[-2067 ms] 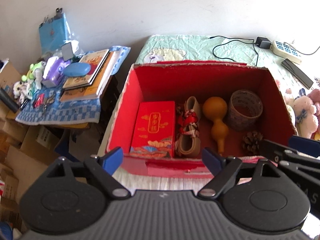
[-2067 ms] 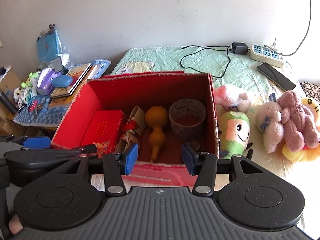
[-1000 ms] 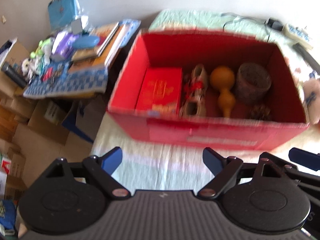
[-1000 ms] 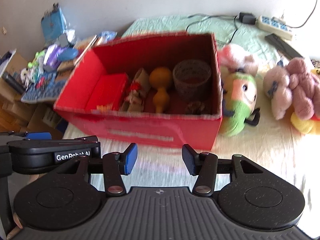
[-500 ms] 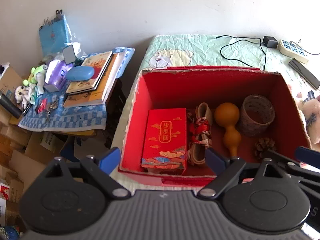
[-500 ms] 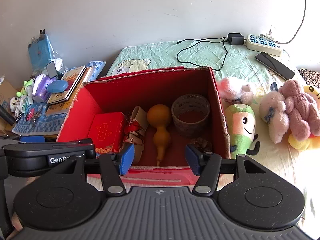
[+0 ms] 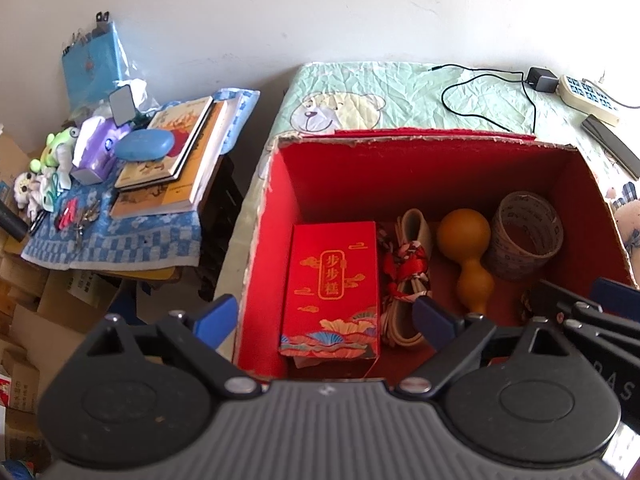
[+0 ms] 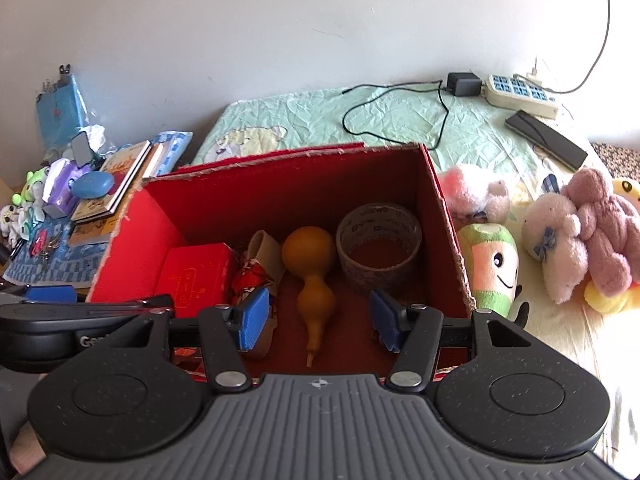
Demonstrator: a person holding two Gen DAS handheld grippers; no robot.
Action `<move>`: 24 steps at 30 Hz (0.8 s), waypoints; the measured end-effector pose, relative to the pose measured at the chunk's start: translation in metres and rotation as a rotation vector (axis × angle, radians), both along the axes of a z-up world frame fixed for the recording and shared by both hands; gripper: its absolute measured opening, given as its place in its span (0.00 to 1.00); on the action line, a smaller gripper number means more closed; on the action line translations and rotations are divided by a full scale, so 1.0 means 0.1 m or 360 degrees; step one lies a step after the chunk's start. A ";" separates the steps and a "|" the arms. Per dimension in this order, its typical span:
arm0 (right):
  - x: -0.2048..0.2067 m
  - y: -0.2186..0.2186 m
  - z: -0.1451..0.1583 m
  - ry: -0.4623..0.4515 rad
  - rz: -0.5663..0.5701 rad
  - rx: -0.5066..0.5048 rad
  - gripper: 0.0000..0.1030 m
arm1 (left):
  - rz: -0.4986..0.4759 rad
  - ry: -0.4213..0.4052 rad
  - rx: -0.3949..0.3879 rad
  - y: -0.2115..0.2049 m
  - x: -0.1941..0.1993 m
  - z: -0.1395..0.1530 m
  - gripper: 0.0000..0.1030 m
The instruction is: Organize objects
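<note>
Pinecone (image 7: 525,303) sits half-hidden behind right claw (image 8: 316,320), spread empty; left claw (image 7: 326,318) opening, empty.

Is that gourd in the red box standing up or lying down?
Lying down. The gourd rests on its side on the floor of the red box, big bulb toward the back wall, thin stem pointing at the camera.

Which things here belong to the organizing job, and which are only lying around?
Job:
- red cardboard box
- red gift box
- gourd
- tape roll
- ribboned cord bundle
- plush toys

Lying about:
- power strip
- black charger cable
- books
- blue case
</note>
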State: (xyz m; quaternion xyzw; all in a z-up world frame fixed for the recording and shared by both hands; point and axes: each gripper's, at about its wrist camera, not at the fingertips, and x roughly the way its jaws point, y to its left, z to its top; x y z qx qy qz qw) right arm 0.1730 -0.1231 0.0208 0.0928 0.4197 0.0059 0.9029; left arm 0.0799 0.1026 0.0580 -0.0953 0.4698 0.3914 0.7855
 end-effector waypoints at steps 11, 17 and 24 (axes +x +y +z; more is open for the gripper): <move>0.12 0.03 -0.14 0.0021 -0.0006 -0.0053 0.57 | -0.0008 -0.0003 0.0009 0.12 0.11 -0.11 0.92; 0.19 0.03 -0.20 0.0042 -0.0008 -0.0062 0.57 | -0.0031 -0.0012 0.0067 0.13 0.14 -0.15 0.92; 0.26 0.00 -0.25 0.0056 -0.0018 -0.0072 0.57 | -0.0039 -0.0017 0.0086 0.18 0.19 -0.17 0.96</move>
